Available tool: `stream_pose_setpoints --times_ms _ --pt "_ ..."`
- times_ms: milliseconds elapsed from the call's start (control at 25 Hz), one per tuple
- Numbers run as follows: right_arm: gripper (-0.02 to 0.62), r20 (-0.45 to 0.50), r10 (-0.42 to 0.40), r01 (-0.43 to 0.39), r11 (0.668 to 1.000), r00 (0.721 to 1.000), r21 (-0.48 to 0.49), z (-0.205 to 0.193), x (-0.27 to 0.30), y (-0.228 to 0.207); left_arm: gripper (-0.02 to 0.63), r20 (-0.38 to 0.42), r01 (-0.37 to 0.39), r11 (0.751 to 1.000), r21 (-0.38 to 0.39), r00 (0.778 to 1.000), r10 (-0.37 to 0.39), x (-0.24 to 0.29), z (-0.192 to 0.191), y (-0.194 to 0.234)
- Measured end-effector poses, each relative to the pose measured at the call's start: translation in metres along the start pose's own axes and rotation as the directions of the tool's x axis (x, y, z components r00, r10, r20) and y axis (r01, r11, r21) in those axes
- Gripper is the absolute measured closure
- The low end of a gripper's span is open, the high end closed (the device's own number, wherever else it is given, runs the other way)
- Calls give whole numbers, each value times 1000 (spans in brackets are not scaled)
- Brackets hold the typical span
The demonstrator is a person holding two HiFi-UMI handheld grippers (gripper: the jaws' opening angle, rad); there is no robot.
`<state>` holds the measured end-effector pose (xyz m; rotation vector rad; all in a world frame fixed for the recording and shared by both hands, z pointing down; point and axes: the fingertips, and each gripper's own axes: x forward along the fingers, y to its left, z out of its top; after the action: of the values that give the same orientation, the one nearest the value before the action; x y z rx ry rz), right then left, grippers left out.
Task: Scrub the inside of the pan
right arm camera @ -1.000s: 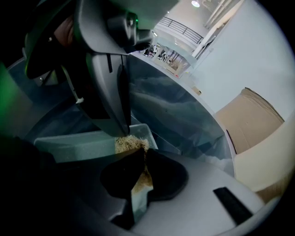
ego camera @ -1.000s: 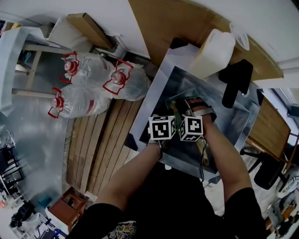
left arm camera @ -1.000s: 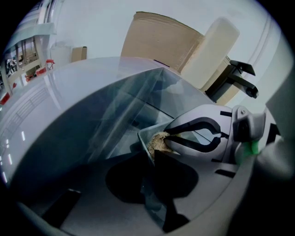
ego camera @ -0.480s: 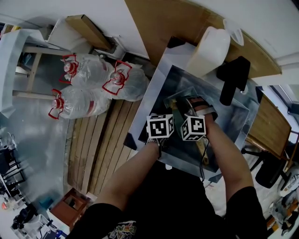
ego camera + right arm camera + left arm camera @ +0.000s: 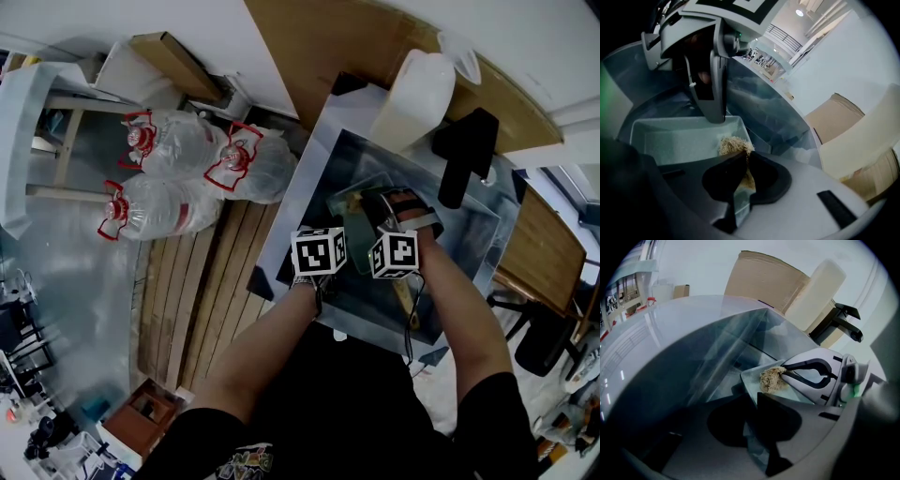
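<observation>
Right now the bagged water bottles [image 5: 178, 164] on the far left sit well apart from the work, so I can ignore them. Moving in, the sink [image 5: 309, 178] holds the pan [image 5: 339, 202], a pale rectangular tray lying down inside the basin. My left gripper [image 5: 753, 403] has its jaws closed on the pan's near wall, which runs straight between them. Just right of that, the tan fibrous scrubber [image 5: 733, 143] lies on the pan's inner floor near a corner. My right gripper [image 5: 746, 157] is clamped on it, with fibres bulging out past the tips. Further right, the black faucet [image 5: 464, 159] hangs over the basin beside a white jug [image 5: 417, 94].

My main worry is the left hold. It is a pinch on a thin, smooth wall, and a hard scrubbing stroke could lever the pan out of the jaws or skid it across the sink. The two grippers sit nearly touching, so a wide stroke leftward could knock them together. Dragging the scrubber over the rim might also tear it out of the jaws.
</observation>
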<state>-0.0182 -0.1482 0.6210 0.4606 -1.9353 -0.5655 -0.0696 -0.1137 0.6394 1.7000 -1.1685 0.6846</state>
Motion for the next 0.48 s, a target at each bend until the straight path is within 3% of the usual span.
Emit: stream_pose_setpoints --times_ms 480 --pt "565 -35 33 -35 999 999 -33 -11 4 6 540 -3 6 1000 -8 1000 -6 0 0 0"
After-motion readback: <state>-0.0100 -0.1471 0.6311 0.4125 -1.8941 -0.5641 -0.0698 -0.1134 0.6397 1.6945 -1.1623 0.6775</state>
